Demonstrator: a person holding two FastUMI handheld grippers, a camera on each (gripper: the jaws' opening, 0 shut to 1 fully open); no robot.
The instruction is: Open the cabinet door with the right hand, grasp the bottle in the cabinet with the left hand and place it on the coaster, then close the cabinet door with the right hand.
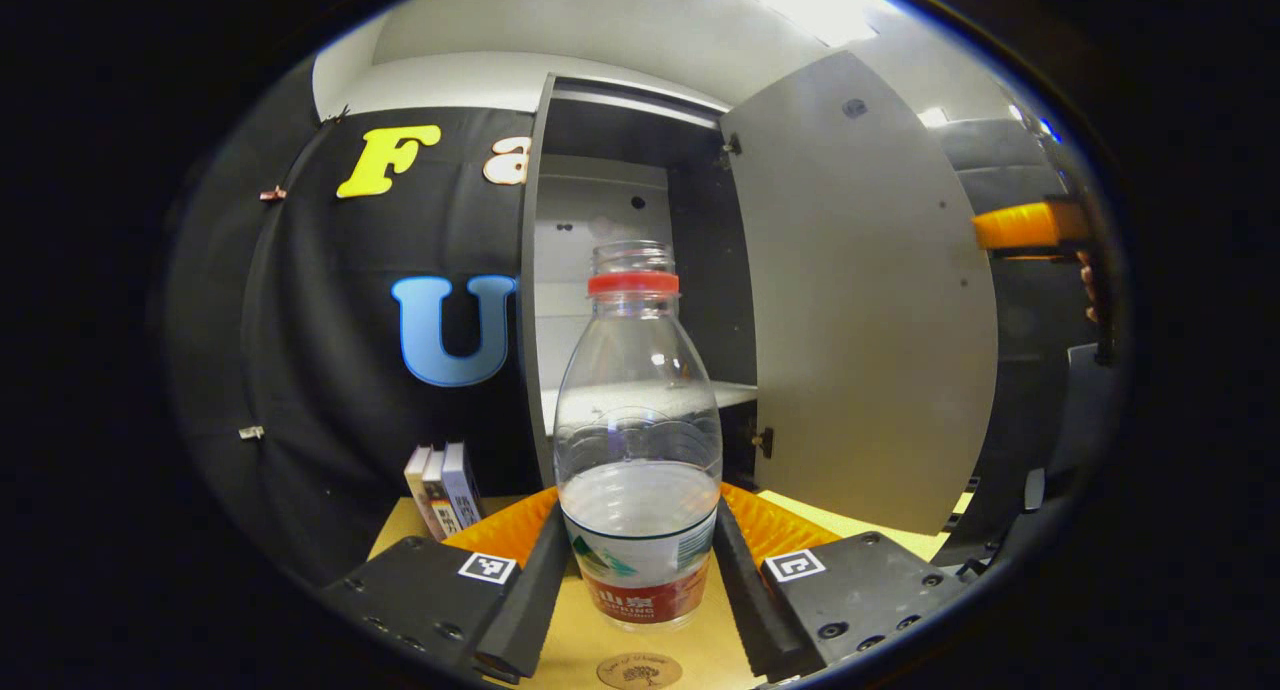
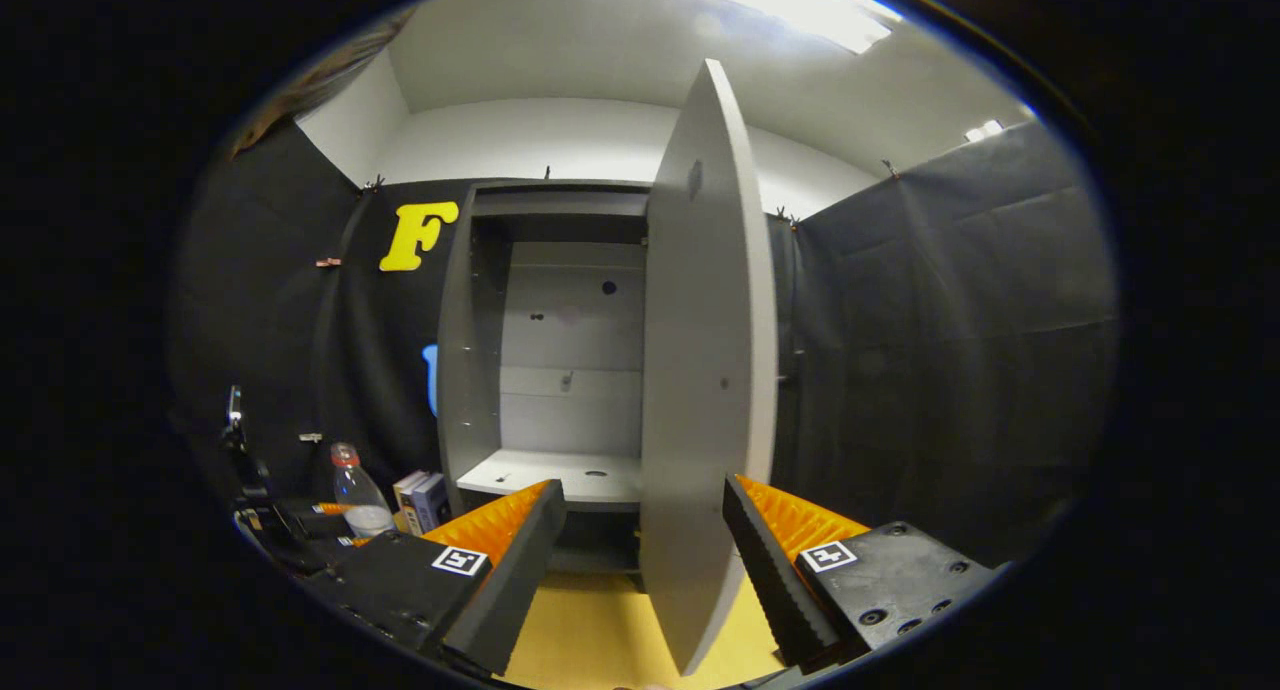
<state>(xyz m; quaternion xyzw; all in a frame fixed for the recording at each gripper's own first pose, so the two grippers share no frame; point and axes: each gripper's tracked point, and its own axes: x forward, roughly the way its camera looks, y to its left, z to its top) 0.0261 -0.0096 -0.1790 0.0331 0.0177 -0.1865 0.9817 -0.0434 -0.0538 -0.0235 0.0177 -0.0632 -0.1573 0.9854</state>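
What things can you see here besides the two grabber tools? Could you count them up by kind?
Bottle, held between the left gripper's fingers: 1
Coaster, on the table just below the bottle: 1
Books, upright beside the cabinet: 3
Cabinet, its door open and standing between the right gripper's open fingers: 1
Total: 6

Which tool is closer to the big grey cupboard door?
The right tool. Its two fingers sit either side of the open grey cabinet door's edge, not squeezing it. The left tool is farther away, gripping the clear plastic bottle.
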